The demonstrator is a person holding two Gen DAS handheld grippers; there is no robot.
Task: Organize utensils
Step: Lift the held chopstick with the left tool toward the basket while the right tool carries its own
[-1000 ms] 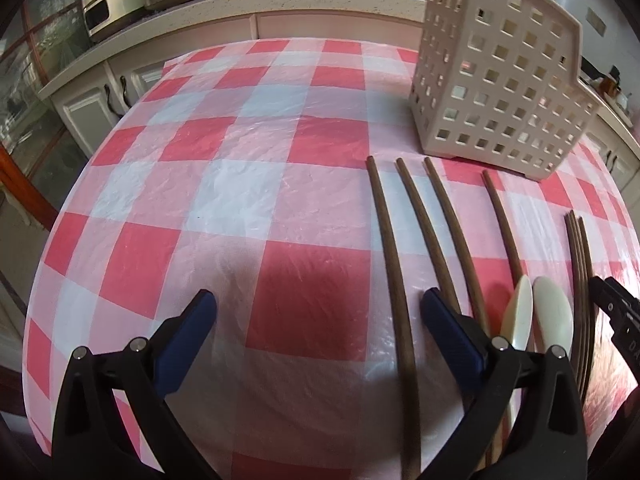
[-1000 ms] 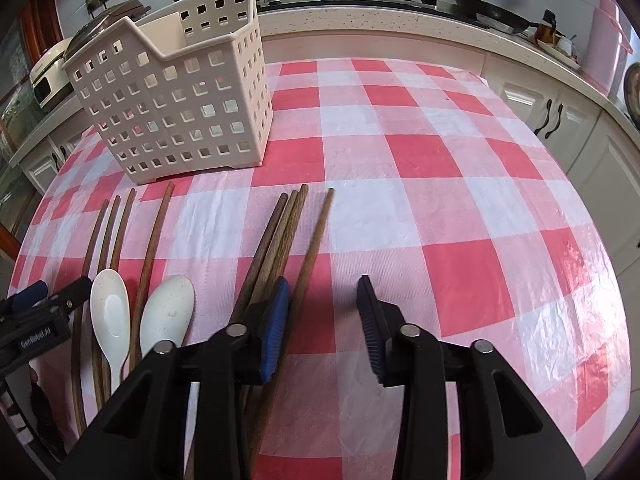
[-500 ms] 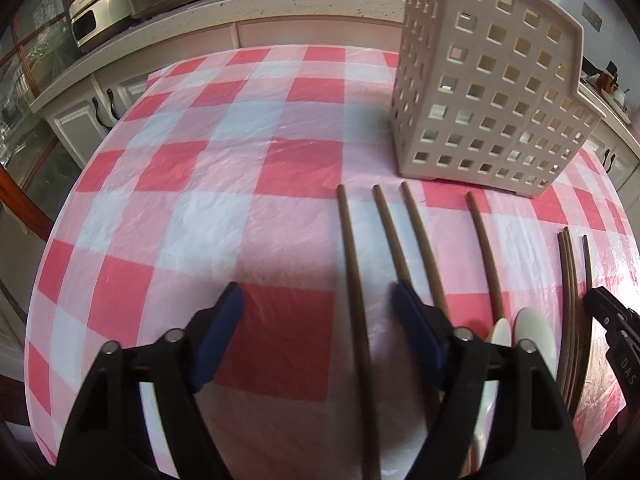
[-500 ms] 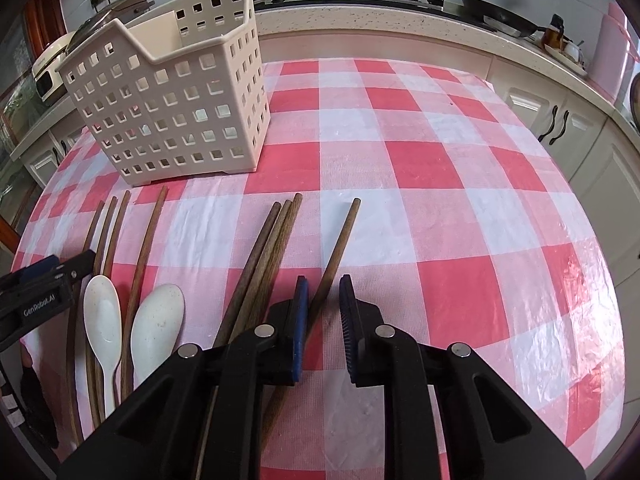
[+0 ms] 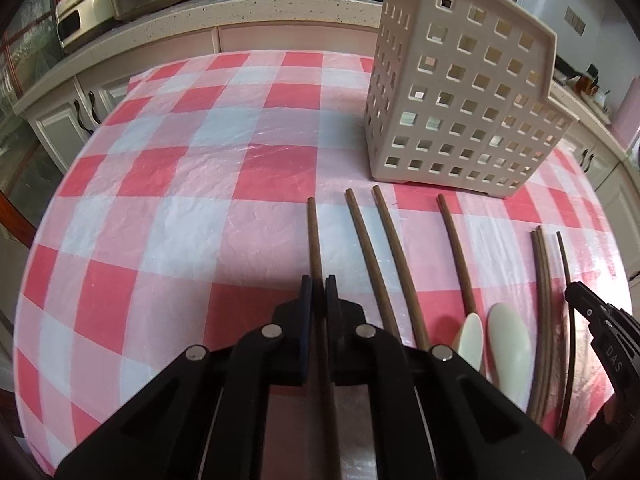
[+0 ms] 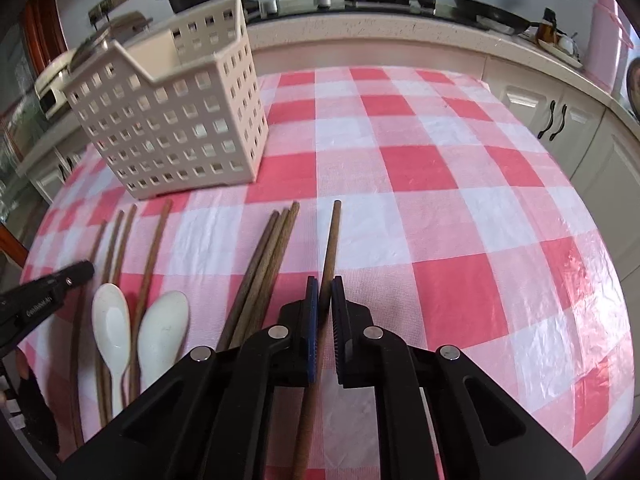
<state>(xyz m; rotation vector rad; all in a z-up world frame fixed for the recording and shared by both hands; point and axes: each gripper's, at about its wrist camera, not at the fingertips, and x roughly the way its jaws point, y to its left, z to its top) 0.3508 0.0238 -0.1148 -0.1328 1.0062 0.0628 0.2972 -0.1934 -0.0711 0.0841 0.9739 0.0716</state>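
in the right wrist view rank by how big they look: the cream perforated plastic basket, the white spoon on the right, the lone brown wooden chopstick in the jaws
1. Cream perforated plastic basket, clearly largest.
2. Lone brown wooden chopstick, longest but thin; nearness inflates it.
3. White spoon on the right, smallest, handle partly hidden.

Left tongs (image 5: 319, 282) just closed on leftmost chopstick (image 5: 314, 236); basket (image 5: 460, 108) beyond.

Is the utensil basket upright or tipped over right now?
Upright. The basket stands on its base on the checked tablecloth, open top facing up, beyond the chopsticks.
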